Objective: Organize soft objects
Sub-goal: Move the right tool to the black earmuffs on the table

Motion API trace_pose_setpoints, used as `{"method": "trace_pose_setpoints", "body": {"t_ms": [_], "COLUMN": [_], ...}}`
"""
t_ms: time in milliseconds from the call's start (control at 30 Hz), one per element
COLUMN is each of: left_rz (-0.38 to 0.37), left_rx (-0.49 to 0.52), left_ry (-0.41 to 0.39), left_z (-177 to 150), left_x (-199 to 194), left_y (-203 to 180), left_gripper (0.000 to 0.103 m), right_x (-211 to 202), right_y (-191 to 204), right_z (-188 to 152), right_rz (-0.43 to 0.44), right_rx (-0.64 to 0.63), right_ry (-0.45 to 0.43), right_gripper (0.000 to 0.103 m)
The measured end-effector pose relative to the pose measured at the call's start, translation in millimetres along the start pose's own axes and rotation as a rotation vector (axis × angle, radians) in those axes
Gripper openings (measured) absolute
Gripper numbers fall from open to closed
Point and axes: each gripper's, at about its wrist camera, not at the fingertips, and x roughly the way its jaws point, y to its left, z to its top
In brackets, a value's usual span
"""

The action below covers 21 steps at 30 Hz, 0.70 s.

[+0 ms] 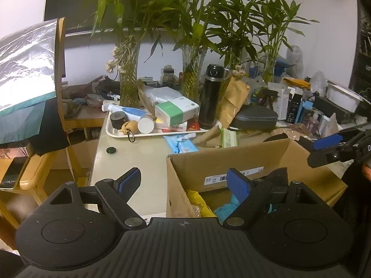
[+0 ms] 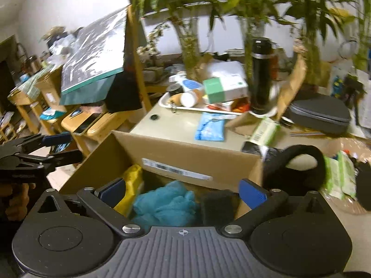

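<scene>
- Soft objects lie inside an open cardboard box (image 2: 185, 153) in the lower middle of the right wrist view: a teal fluffy cloth (image 2: 167, 201) in the centre, a yellow bag (image 2: 132, 185) against the box's left wall, and a dark sponge-like block (image 2: 218, 206) just right of the cloth.
- Right gripper (image 2: 183, 192) hangs over the box opening with its jaws spread wide and nothing between the blue pads; the teal cloth lies below the gap, apart from both pads.
- Left gripper (image 1: 184, 180) sits at the bottom of the left wrist view, jaws also released and empty; its left finger is over the bare table top (image 1: 139, 157), its right finger over the box's near left corner.
- In the right wrist view the left gripper shows at the left edge, with a person's hand (image 2: 16, 199) below it.
- Black looped strap (image 2: 301, 164) rests just outside the box's right wall, beside a green-and-white packet (image 2: 340, 176).
- Farther up the frame, a white tray (image 1: 116, 132) holds a black flask (image 1: 212, 97), a green-and-white carton (image 1: 176, 112) and small bottles.
- Blue packet (image 1: 180, 144) lies on the table between tray and box.
- Leafy plants in glass vases (image 1: 128, 78) stand behind the tray; a grey zip case (image 1: 255, 118) sits to the right.
</scene>
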Motion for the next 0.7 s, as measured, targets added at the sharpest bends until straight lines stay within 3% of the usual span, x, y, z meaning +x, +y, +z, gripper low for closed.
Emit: {"method": "trace_pose_setpoints", "body": {"t_ms": [700], "left_rz": [-0.004], "left_rx": [-0.056], "left_ry": [0.008], "left_z": [5], "left_x": [8], "left_y": [2], "left_gripper": [0.082], "right_x": [-21], "right_y": [-64], "right_z": [-9], "right_rz": [-0.153], "right_rx": [0.224], "right_ry": [-0.088], "right_gripper": [0.103]}}
